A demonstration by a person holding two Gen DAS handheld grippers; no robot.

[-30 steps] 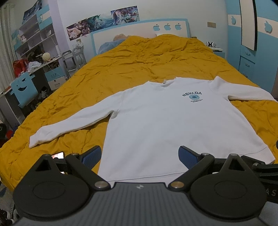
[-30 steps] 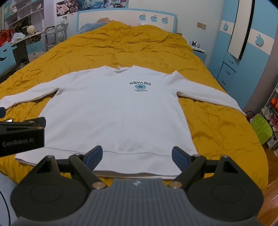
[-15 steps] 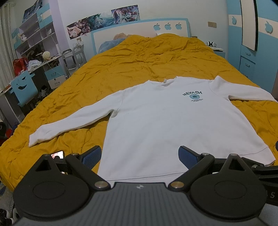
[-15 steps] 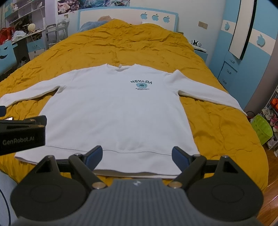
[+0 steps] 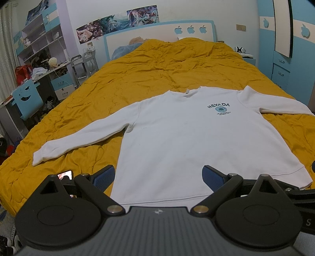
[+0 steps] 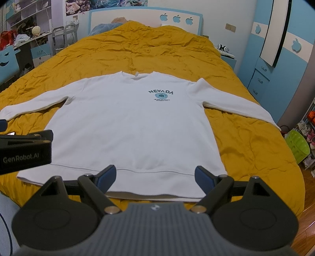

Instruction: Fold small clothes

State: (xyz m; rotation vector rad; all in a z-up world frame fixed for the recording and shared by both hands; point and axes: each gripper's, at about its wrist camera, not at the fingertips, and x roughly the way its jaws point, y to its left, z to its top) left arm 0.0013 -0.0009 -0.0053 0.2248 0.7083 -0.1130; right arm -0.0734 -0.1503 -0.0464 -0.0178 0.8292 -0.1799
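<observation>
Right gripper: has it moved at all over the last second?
Yes, slightly. The right gripper has crept forward toward the headboard, its fingers now over the sweatshirt hem.

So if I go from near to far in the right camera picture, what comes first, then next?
right gripper → hem of the white sweatshirt → NEVADA print → collar → bare yellow bedspread → headboard with apple shapes

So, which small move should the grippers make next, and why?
Probably lower both open grippers, left gripper and right gripper, onto the hem of the white sweatshirt. It lies flat and unfolded on the yellow bedspread, and nothing is held.
</observation>
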